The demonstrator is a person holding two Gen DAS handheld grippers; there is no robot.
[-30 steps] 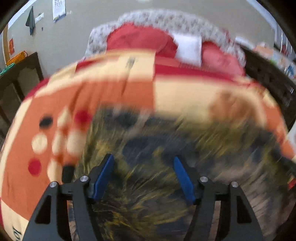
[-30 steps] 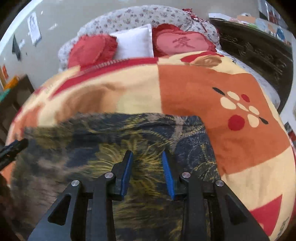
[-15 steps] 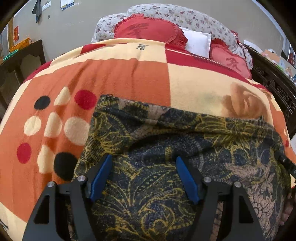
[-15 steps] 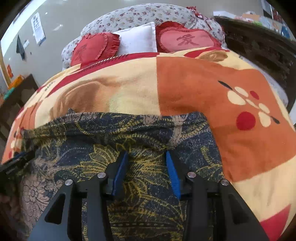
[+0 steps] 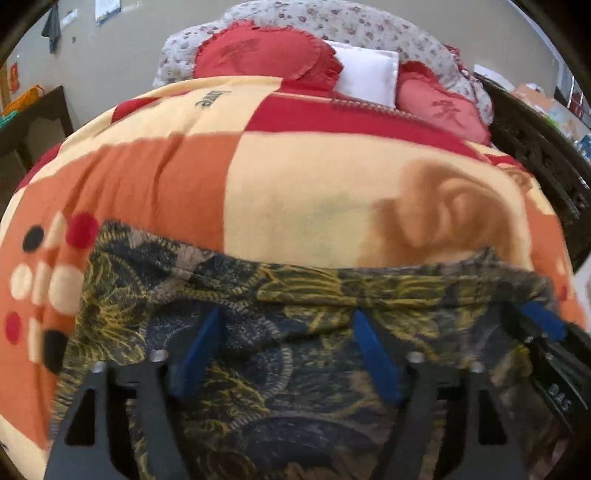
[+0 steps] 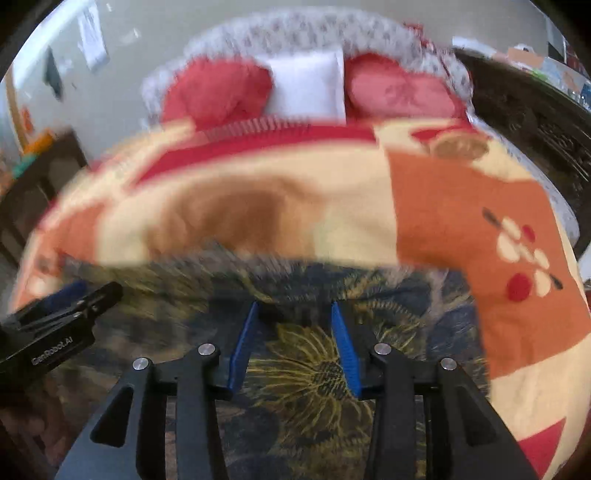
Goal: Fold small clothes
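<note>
Left wrist view: dark navy-and-gold patterned garment (image 5: 258, 332) on the orange-and-cream blanket (image 5: 295, 192) has its far edge bunched nearer than half a second back, so folding's underway, left tongs (image 5: 284, 332) and right tongs (image 6: 293, 328) both gaping, gripping nothing.

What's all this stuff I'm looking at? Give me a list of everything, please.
Patterned garment: one, dark blue with yellow and grey print, spread on the near part of the blanket.
Blanket: one, orange, cream and red blocks with dots, covering the bed.
Heart cushions: two, red, at the head of the bed.
Pillow: one, white, between the cushions.
Floral bolster: one, pale with small flowers, behind the cushions.
Dark wood furniture: right of the bed.
Left tongs: black with blue pads, open over the garment.
Right tongs: black with blue pads, open over the garment.
</note>
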